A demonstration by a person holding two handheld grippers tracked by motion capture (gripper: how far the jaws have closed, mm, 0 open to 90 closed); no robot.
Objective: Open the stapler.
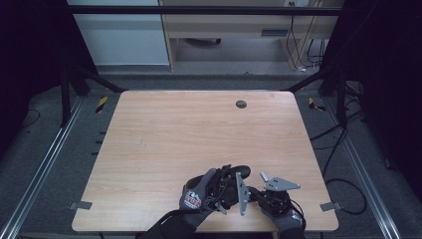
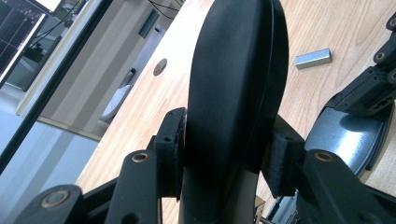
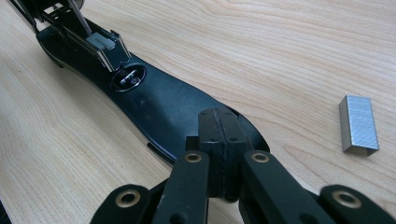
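Grey glove (image 1: 199, 196), red logo, seemingly; black jaws, brass rivets.

Far tabletop (image 1: 199, 129): wide open, bare wood.
Near right: staple block (image 1: 264, 175) just beside stapler (image 1: 234, 172).
Near edge: both hands crowd it.

Desk (image 1: 164, 139): pale wood-grain top, smooth, low sheen. Stapler lid (image 2: 233, 79): black plastic, smooth, matt with a faint gloss along the edge. Stapler base (image 3: 163, 107): black, smooth, semi-matt, with a bright metal anvil plate and a shiny metal magazine. Staples (image 3: 358, 123): bare grey metal, finely ribbed, dully glinting. Left gripper (image 2: 229, 154): matt black plastic links with brass-coloured pins, rough rubbery pads (image 2: 279, 161). Right gripper (image 3: 219, 154): the same matt black and brass, pads grainy. Gloves (image 1: 199, 194): dark knit cloth with a printed patch.
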